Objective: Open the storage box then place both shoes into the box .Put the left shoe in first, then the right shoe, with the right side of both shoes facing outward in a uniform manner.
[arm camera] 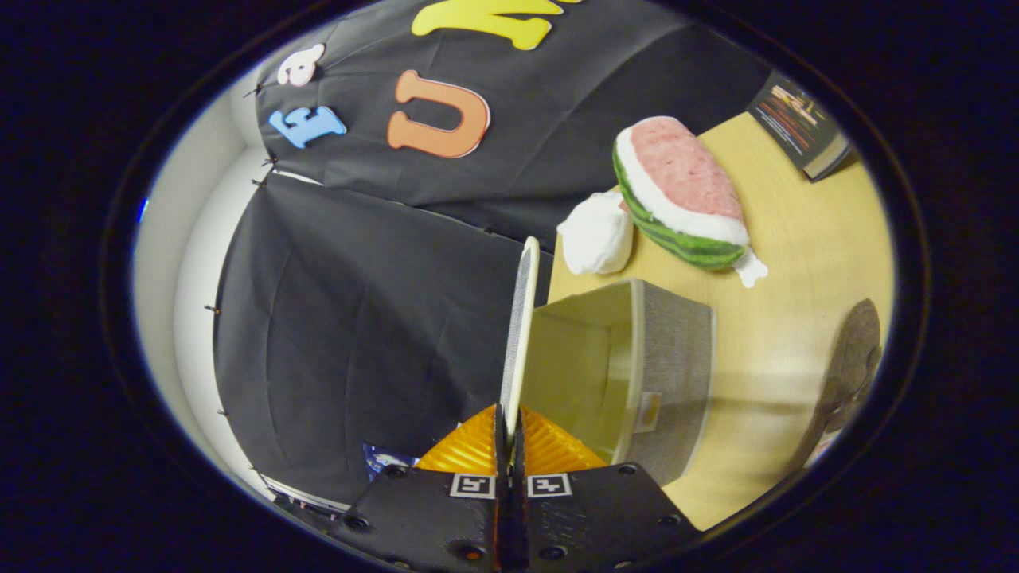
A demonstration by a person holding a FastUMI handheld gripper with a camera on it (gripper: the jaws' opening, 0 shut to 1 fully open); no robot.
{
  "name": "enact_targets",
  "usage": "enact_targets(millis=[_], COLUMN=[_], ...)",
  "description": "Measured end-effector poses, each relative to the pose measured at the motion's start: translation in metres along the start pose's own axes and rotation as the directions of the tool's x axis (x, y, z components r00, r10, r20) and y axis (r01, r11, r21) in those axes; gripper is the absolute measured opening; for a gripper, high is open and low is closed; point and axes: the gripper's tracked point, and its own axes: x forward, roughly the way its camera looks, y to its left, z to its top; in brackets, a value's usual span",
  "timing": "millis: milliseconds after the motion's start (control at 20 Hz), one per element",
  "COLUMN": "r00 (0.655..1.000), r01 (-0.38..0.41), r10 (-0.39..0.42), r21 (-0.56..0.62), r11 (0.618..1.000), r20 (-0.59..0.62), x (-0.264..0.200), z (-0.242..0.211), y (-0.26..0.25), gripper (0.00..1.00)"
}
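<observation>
My gripper (510,434) is shut on the storage box's lid (519,326), a thin flat panel that I see edge-on, rising straight ahead from between the fingers. The grey fabric storage box (669,374) stands open on the wooden table just to the right of the lid, and the part of its pale inside that I see holds nothing. A grey shoe (853,358) lies on the table beyond the box to the right, partly cut off.
A plush watermelon slice (681,195) and a white soft object (597,235) lie on the wooden table (796,263) behind the box. A dark book (800,123) sits at the table's far corner. The table's edge runs just left of the box.
</observation>
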Motion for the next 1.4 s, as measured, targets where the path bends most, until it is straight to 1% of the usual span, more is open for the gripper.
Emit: enact_targets(millis=[100, 200, 300, 400, 600, 700, 800, 850, 900, 1050, 1150, 1250, 1400], r00=[0.999, 0.999, 0.998, 0.998, 0.996, 0.995, 0.993, 0.992, 0.992, 0.993, 0.994, 0.993, 0.992], r01=[0.034, 0.052, 0.07, 0.068, 0.091, 0.098, 0.113, 0.123, 0.126, 0.119, 0.109, 0.12, 0.114], r10=[-0.034, -0.052, -0.07, -0.069, -0.094, -0.101, -0.115, -0.123, -0.124, -0.116, -0.105, -0.114, -0.091], r21=[-0.076, -0.125, -0.152, -0.156, -0.187, -0.222, -0.257, -0.272, -0.286, -0.336, -0.327, -0.305, -0.305], r11=[0.997, 0.991, 0.986, 0.985, 0.978, 0.97, 0.96, 0.954, 0.95, 0.934, 0.939, 0.945, 0.945], r20=[0.004, 0.006, 0.004, -0.001, -0.005, 0.0, 0.011, 0.019, 0.025, 0.03, 0.029, 0.037, 0.089], x=[0.01, 0.02, 0.035, 0.052, 0.087, 0.104, 0.117, 0.124, 0.127, 0.133, 0.129, 0.122, 0.096], z=[0.0, -0.005, -0.007, -0.011, -0.019, -0.023, -0.024, -0.027, -0.027, -0.038, -0.044, -0.045, -0.035], y=[0.026, 0.05, 0.071, 0.093, 0.118, 0.131, 0.14, 0.145, 0.151, 0.165, 0.172, 0.17, 0.173], gripper=[0.0, 0.0, 0.0, 0.01, 0.02, 0.02, 0.11, 0.12, 0.2, 0.52, 0.73, 0.95, 0.95])
